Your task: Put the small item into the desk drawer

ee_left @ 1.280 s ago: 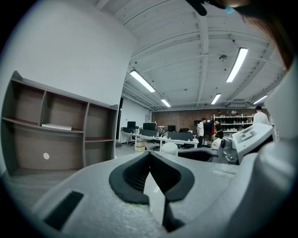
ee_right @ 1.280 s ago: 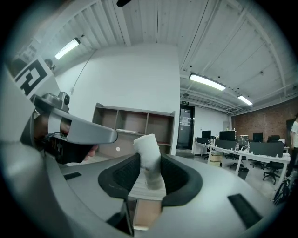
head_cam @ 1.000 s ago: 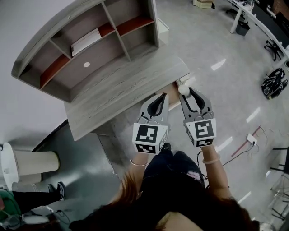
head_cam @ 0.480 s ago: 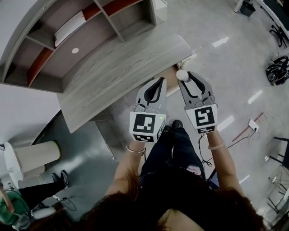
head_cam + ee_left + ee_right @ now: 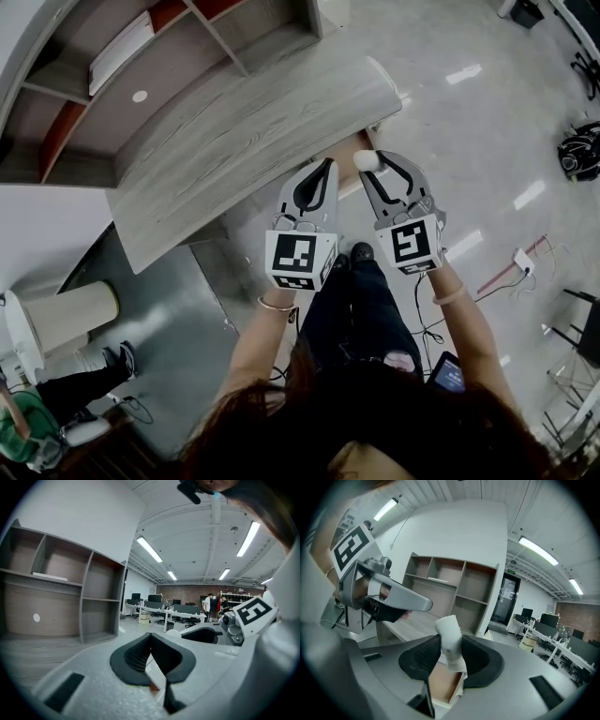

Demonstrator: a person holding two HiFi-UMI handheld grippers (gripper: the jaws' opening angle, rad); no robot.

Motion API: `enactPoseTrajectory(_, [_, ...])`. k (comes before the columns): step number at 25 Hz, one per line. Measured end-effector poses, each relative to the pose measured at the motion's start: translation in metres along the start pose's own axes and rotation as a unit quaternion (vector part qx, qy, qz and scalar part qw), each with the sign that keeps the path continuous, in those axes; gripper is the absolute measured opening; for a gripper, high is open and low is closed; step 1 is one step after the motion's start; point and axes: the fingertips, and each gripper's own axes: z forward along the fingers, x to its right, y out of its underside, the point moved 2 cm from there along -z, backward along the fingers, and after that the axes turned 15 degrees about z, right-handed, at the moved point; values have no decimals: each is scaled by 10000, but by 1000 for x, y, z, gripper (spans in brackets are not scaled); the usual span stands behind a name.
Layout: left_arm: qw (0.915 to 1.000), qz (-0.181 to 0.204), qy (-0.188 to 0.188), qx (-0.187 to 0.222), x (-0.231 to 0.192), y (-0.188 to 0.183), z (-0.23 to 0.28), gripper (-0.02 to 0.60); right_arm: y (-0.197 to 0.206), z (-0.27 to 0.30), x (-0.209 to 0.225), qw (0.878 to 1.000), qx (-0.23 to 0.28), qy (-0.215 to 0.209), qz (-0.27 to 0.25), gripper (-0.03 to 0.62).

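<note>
The small item (image 5: 366, 160) is a white rolled wad. My right gripper (image 5: 367, 161) is shut on it, and in the right gripper view the wad (image 5: 448, 637) stands up between the black pads (image 5: 478, 660). The open desk drawer (image 5: 348, 178) juts from under the grey desktop (image 5: 244, 131); its brown inside (image 5: 440, 686) shows right below the right gripper (image 5: 450, 646). My left gripper (image 5: 327, 166) hangs just left of the right one over the desk's front edge. Its jaws (image 5: 150, 634) meet at the tips with nothing between them.
A hutch (image 5: 112, 56) with open shelves stands at the back of the desk, with a white flat thing (image 5: 122, 52) on one shelf. A pale cylinder bin (image 5: 66, 314) stands on the floor at left. Cables and a plug strip (image 5: 520, 261) lie at right.
The head view has shifted, so the desk sits higher and further left in the picture. Both grippers stay side by side over the drawer, and the right one still holds the white item.
</note>
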Motion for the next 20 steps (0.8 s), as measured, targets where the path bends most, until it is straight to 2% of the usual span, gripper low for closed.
enactPoseTrajectory(5, [9998, -136, -100, -58, -4, 21, 13, 15, 23, 18, 2, 9992, -203, -142, -307, 135])
enactPoseTrajectory(11, [9997, -96, -100, -185, -3, 48, 26, 15, 57, 38, 0, 9971, -468, -350, -493, 135])
enactPoseTrajectory(20, [9992, -232, -153, -290, -3, 79, 37, 15, 101, 66, -5, 9903, -787, -620, -964, 135])
